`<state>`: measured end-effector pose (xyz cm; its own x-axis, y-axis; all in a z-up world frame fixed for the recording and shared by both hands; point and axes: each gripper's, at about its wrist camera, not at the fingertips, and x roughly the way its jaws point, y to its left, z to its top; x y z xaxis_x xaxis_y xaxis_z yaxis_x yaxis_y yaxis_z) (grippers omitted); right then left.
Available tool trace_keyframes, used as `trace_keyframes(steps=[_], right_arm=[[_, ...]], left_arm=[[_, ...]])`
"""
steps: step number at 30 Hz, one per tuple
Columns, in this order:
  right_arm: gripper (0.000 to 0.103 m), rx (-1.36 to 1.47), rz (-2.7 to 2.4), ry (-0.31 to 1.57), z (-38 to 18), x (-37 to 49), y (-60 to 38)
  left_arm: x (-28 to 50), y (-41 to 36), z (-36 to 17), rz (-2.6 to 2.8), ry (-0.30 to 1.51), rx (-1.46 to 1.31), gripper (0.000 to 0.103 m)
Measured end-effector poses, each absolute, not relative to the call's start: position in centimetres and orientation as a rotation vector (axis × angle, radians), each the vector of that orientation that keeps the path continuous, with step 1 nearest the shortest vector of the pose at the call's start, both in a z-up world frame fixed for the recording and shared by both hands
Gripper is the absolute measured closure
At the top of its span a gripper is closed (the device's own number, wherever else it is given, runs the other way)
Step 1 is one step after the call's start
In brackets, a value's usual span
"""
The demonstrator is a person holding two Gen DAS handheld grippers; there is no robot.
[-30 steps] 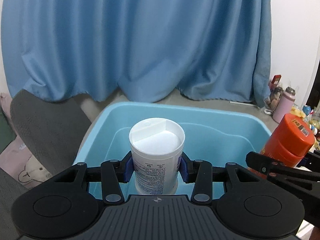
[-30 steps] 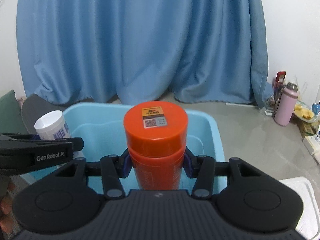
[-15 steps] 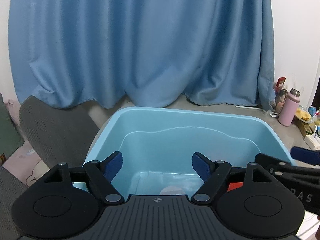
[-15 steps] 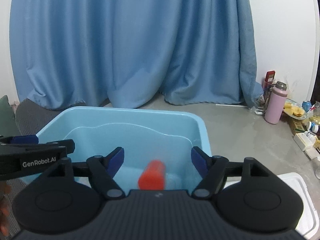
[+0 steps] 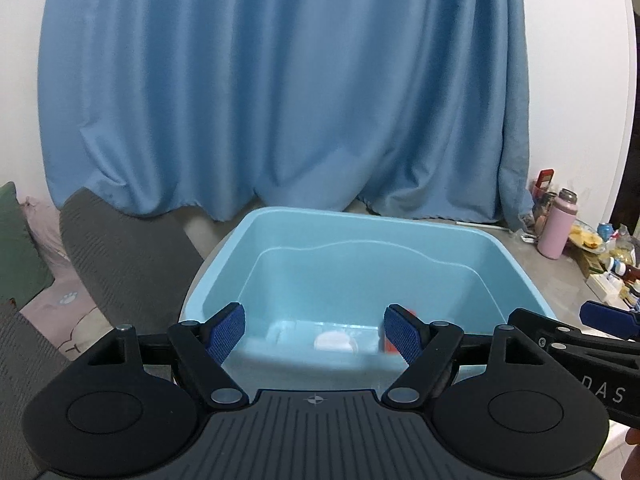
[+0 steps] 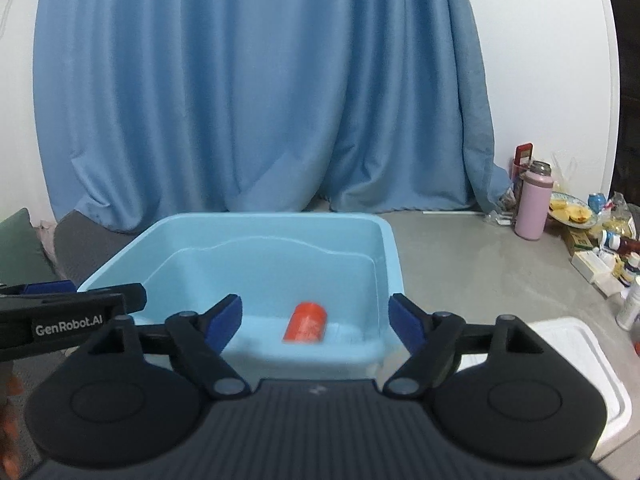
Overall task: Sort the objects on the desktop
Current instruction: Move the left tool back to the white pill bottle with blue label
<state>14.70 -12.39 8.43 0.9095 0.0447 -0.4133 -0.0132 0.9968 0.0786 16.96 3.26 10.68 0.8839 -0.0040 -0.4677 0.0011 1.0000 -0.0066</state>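
One light-blue tub [image 6: 394,248] contains two items: one orange bottle [image 6: 306,322] and one white jar [image 5: 334,341]. Two grippers visible.

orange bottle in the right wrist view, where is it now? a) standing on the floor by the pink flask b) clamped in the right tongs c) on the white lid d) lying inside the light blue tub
d, the orange bottle lies on its side on the bottom of the light blue tub, and the right tongs stand open with nothing between them.
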Motion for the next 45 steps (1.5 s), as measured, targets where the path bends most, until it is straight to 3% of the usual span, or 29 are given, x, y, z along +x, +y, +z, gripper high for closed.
trace_keyframes(steps=[19,45], right_arm=[[0.021,0.069,-0.028,0.456,2.8,7.8,-14.8],[0.021,0.054,-0.042,0.519,-2.0,7.5,-16.9]], left_arm=[[8.5,2.1,3.9,-0.022,0.529,0.01,0.024],[11.7,0.3,-4.4,-0.042,0.563,0.031,0.024]])
